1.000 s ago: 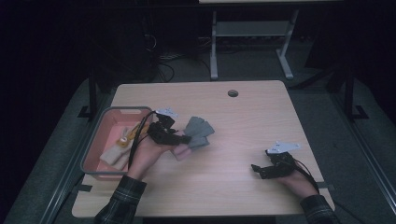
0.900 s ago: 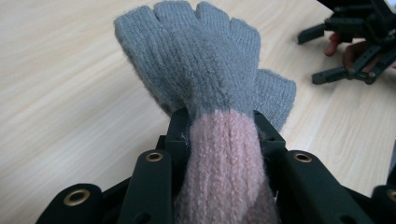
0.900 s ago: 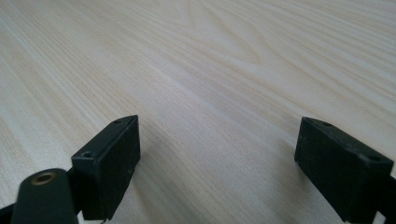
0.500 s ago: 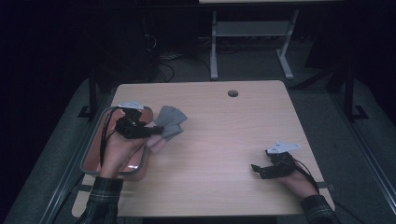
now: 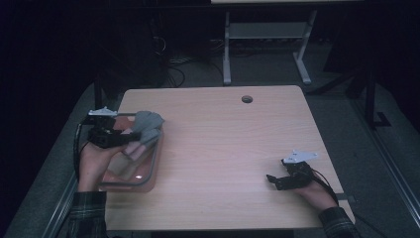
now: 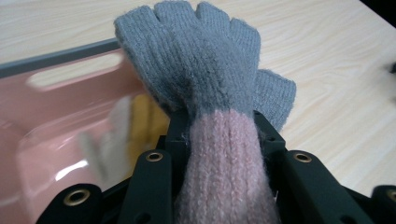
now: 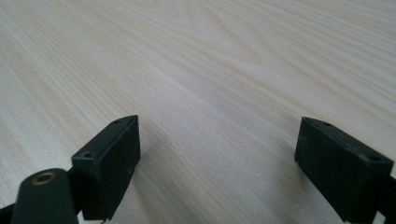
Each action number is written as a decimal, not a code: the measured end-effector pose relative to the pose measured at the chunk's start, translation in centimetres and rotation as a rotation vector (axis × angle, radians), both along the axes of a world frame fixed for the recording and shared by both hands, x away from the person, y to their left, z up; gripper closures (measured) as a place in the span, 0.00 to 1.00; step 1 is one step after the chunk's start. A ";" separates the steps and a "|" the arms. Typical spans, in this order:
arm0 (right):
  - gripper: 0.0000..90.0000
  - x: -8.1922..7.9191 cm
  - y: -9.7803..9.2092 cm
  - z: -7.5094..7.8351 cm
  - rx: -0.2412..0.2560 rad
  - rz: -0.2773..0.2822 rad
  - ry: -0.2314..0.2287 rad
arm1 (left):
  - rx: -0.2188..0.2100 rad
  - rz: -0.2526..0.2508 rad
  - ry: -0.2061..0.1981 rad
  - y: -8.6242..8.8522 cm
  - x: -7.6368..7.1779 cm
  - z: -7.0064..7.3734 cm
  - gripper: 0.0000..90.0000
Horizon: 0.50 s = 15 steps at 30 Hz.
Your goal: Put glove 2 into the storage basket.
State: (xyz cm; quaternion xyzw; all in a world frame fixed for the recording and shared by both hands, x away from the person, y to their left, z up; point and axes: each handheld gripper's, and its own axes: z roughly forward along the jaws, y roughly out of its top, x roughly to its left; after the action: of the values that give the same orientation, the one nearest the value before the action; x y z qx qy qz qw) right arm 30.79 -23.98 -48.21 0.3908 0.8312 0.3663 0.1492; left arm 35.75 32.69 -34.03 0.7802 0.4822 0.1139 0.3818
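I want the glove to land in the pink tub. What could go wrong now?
The left gripper grips the glove only by its pink cuff, so it might slip out early. Its grey fingers hang over the pink tub's rim, toward the table, so it could drape over the edge or land outside. Something yellow already lies inside; the glove may cover it.

The high view is looking dim, its corners and upper frame sinking into near black, with only the tabletop (image 5: 228,148) catching light. Both gripper views are showing brighter and evenly lit. The pink bin (image 6: 56,116) at left is smearing with blur and glare.
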 end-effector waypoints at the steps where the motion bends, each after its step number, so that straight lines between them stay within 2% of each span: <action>1: 0.16 0.0 0.0 0.0 0.000 0.000 0.000 | 0.002 0.010 0.007 0.5 0.0 -0.2 0.73; 7: 0.16 0.0 0.0 0.0 0.000 0.000 0.000 | 0.015 0.035 0.047 1.9 0.5 -1.4 0.73; 15: 0.16 0.0 0.0 0.0 -0.001 0.001 -0.001 | 0.038 0.028 0.117 2.2 1.7 -4.0 0.72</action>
State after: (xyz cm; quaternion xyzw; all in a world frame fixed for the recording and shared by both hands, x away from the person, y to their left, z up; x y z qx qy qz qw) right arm 30.79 -23.98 -48.21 0.3904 0.8313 0.3662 0.1495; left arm 37.47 34.88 -38.04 0.7860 0.5121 0.0826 0.3363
